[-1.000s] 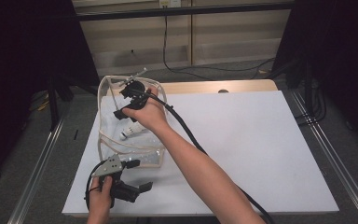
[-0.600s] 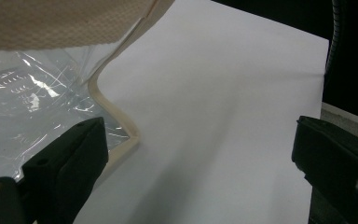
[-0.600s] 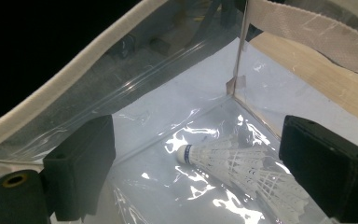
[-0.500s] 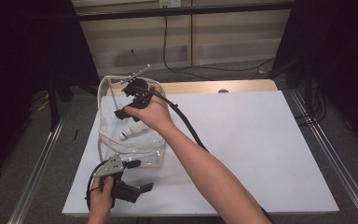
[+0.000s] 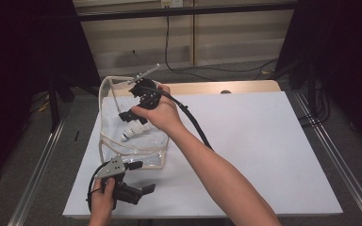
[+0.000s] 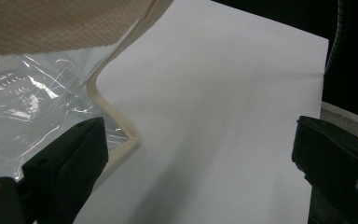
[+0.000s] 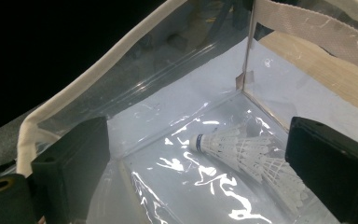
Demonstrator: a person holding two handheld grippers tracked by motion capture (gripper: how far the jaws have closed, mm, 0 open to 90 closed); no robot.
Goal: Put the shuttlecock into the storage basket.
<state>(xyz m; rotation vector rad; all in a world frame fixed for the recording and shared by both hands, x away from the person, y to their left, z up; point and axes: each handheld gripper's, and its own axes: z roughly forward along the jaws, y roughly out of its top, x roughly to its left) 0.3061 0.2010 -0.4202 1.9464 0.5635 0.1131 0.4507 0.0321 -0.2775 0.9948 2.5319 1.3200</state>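
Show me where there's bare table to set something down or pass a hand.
Free: the white table top right of the right forearm, out to its right and near edges. Crowded: the left side, with the clear bag holding a shuttlecock, the right gripper above it and the left gripper at its near corner.

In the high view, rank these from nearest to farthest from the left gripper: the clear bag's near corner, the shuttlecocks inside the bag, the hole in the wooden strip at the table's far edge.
From the left gripper, at the table's near left:
1. Clear bag, near corner: just beyond the jaws.
2. Shuttlecocks: on the bag's floor, under the right gripper.
3. Hole: far edge, off to the right.
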